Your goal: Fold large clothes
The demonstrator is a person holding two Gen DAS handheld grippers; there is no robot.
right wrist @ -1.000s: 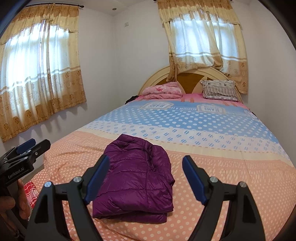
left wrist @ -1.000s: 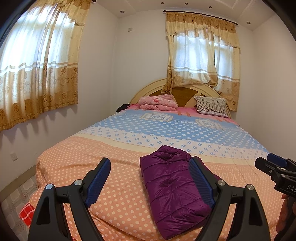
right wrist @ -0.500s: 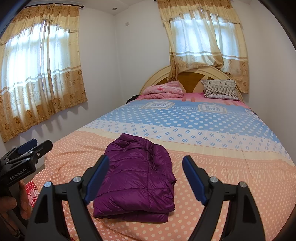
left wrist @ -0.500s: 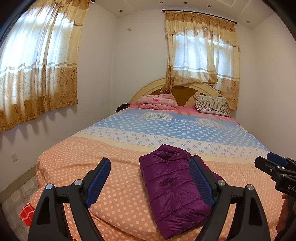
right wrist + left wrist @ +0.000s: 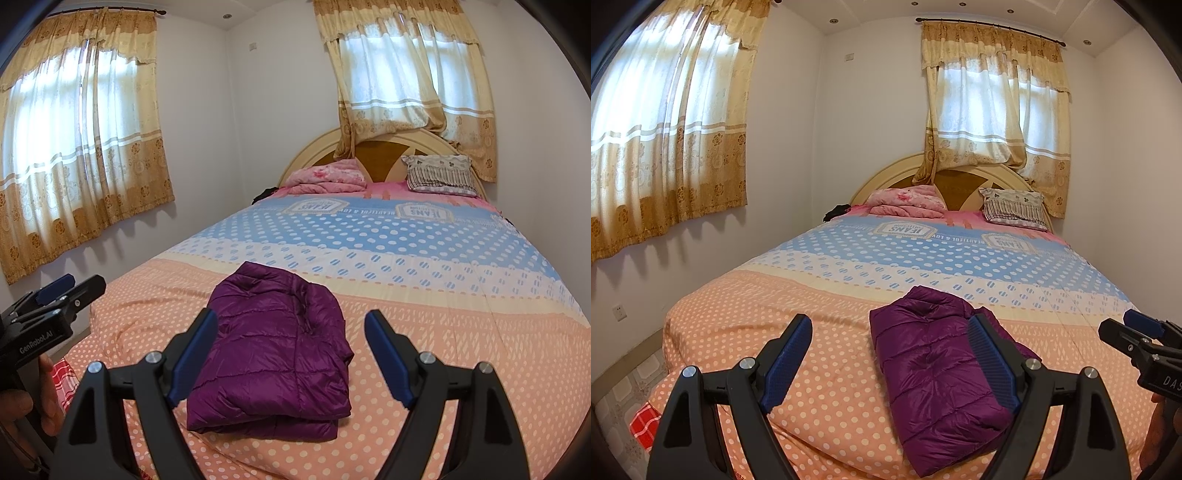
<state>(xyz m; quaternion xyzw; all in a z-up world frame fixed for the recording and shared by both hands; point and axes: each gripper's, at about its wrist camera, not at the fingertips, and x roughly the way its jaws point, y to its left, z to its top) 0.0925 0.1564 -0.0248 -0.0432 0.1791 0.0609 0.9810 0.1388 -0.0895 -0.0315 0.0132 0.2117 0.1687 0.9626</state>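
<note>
A purple puffer jacket [image 5: 938,373] [image 5: 273,354] lies folded into a compact bundle on the orange dotted end of the bed [image 5: 757,325] [image 5: 461,332], near the foot edge. My left gripper [image 5: 890,321] hovers open short of it with nothing between its blue pads; its right finger [image 5: 991,358] overlaps the jacket in the picture. My right gripper [image 5: 291,317] is also open and empty, framing the jacket from in front. Each gripper shows at the edge of the other's view: the right gripper [image 5: 1126,328] and the left gripper [image 5: 74,288], held by a hand.
A folded pink blanket [image 5: 905,201] and a striped pillow [image 5: 1014,208] lie against the curved headboard [image 5: 384,155]. A dark item [image 5: 836,211] sits at the far left corner. Red checked cloth [image 5: 644,424] hangs by the bed's near left corner. Walls with curtained windows flank the bed.
</note>
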